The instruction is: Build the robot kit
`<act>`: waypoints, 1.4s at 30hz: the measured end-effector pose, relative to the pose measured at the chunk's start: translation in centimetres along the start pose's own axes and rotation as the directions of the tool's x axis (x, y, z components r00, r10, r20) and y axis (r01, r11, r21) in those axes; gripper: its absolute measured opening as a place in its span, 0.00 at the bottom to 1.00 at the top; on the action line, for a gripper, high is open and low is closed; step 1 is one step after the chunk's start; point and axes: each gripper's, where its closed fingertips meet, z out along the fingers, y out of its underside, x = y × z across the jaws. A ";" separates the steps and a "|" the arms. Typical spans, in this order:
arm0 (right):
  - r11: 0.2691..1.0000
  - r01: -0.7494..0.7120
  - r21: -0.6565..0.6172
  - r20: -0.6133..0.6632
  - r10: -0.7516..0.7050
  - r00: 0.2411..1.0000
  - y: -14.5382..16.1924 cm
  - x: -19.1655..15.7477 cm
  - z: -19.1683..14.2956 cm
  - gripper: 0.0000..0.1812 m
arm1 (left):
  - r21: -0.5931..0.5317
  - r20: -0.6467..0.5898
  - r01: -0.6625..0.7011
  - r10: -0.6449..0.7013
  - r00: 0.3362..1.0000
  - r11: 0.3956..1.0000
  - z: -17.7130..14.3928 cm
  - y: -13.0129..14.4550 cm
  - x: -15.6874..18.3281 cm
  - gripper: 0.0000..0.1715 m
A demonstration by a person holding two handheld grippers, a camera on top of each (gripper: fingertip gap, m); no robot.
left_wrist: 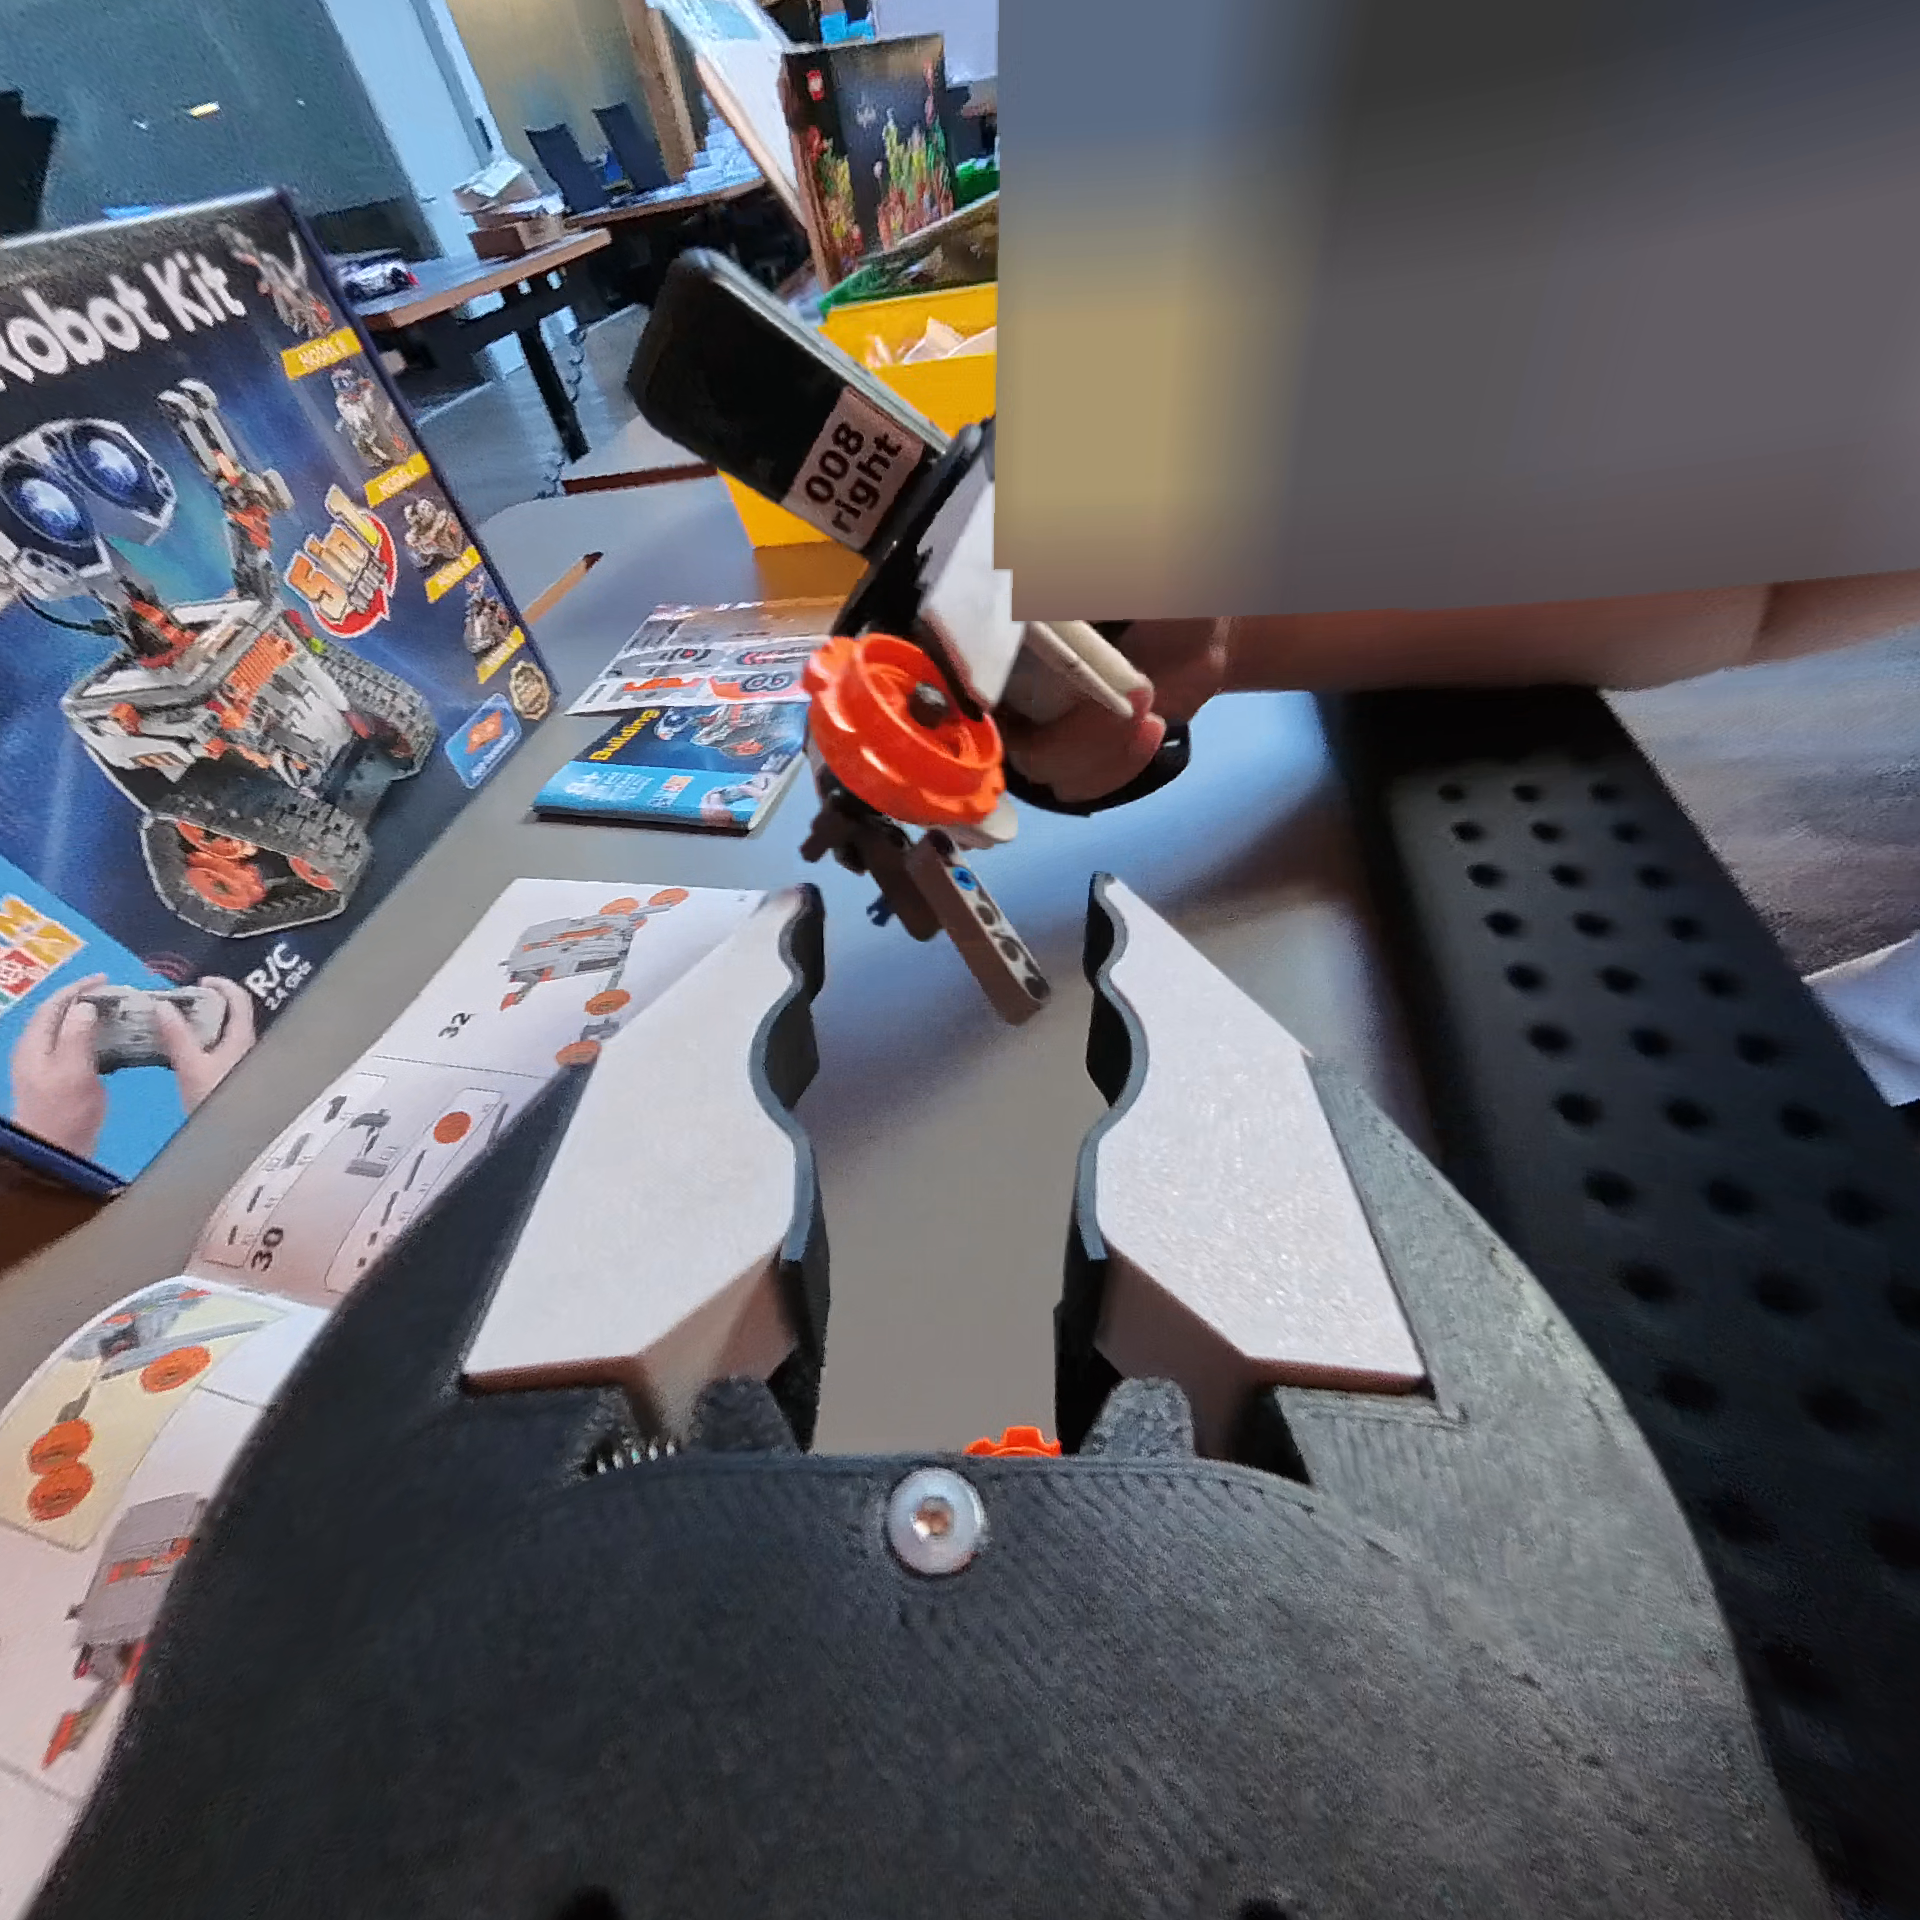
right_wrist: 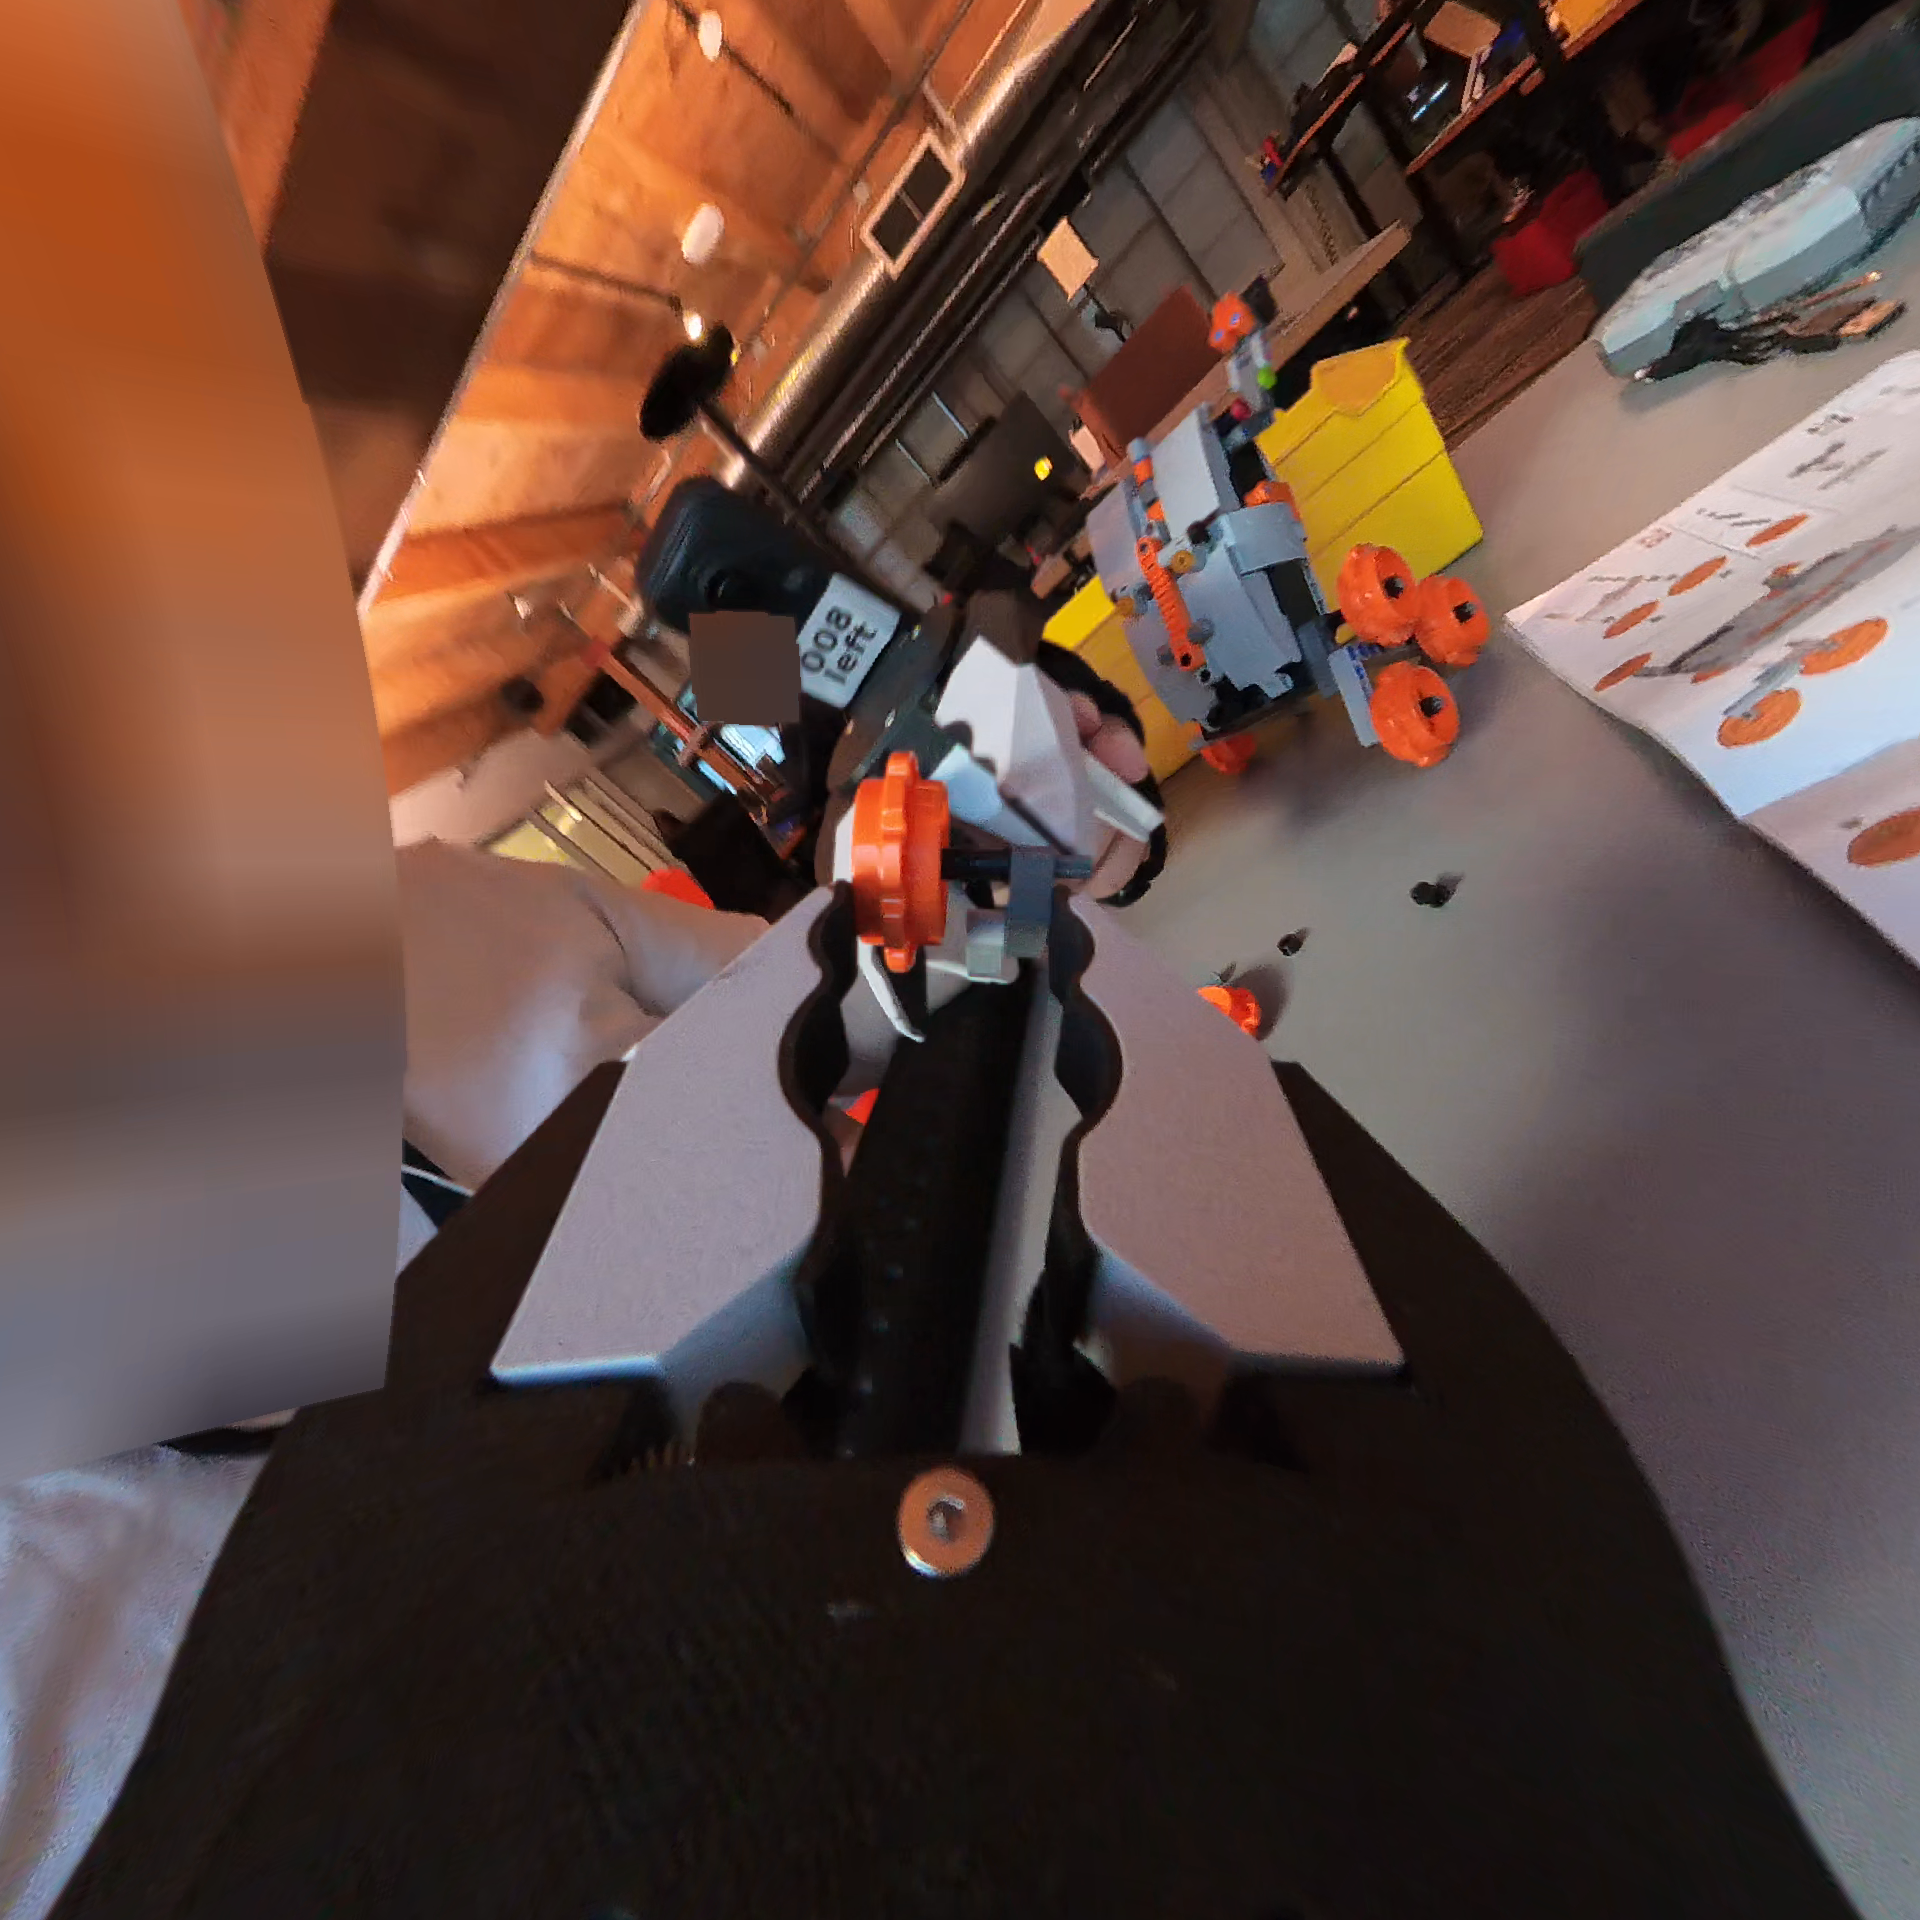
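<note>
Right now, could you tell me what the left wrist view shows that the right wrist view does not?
Left wrist view only: the upright kit box and the small booklets.

Right wrist view only: the part-built model beside yellow bins, and loose pieces on the table.

Both: the orange wheel assembly and the open instruction pages.

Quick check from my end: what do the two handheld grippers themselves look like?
Both match: a black 3D-printed body with a silver screw, two pale grey fingers with wavy black inner edges. The right gripper carries a black camera block with a white sticker; the left likewise.
</note>
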 end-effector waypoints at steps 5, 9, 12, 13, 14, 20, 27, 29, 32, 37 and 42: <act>0.993 -0.086 0.076 -0.086 0.093 0.992 -0.6 2.2 -0.4 0.20 | -0.115 0.131 0.127 -0.112 0.985 0.985 1.0 2.0 -2.1 0.17; 0.948 -0.228 0.224 -0.082 0.251 0.964 -1.4 3.7 -0.5 0.20 | -0.138 0.273 0.086 -0.046 0.961 0.987 1.1 2.2 -3.9 0.07; 0.869 -0.381 0.316 0.031 0.392 0.919 -1.8 4.0 -0.5 0.19 | -0.114 0.325 0.061 -0.021 0.946 0.992 0.7 1.7 -4.8 0.05; 0.830 -0.438 0.346 0.091 0.435 0.896 -2.0 3.9 -0.6 0.19 | -0.094 0.330 0.068 -0.033 0.944 0.993 0.5 1.5 -4.9 0.05; 0.784 -0.499 0.369 0.158 0.476 0.865 -2.3 3.8 -0.6 0.19 | -0.074 0.342 0.071 -0.041 0.939 0.995 0.4 1.2 -5.2 0.06; 0.510 -0.781 0.362 0.489 0.609 0.624 -2.6 3.4 -0.9 0.19 | 0.083 0.326 0.055 -0.079 0.942 0.995 -0.1 -1.1 -5.2 0.14; 0.522 -0.802 0.290 0.561 0.587 0.584 -2.9 1.0 0.1 0.20 | 0.147 0.211 0.115 -0.145 0.967 0.982 0.6 -1.6 -4.1 0.08; 0.519 -0.808 0.280 0.574 0.584 0.574 -2.9 0.7 0.2 0.20 | 0.156 0.191 0.131 -0.160 0.969 0.979 0.5 -1.8 -4.0 0.08; 0.610 -0.735 0.296 0.504 0.554 0.662 -2.8 0.4 0.3 0.21 | 0.186 0.127 0.201 -0.226 0.966 0.962 0.2 -2.2 -3.7 0.08; 0.903 -0.290 0.317 0.054 0.288 0.956 -3.2 1.3 -1.7 0.27 | 0.192 -0.080 0.469 -0.462 0.883 0.862 -1.1 -1.7 -3.5 0.08; 0.919 0.390 -0.052 -0.305 -0.386 0.870 -2.4 0.8 -2.5 0.11 | 0.062 -0.199 0.491 -0.471 0.859 0.869 -1.1 -0.1 -2.0 0.08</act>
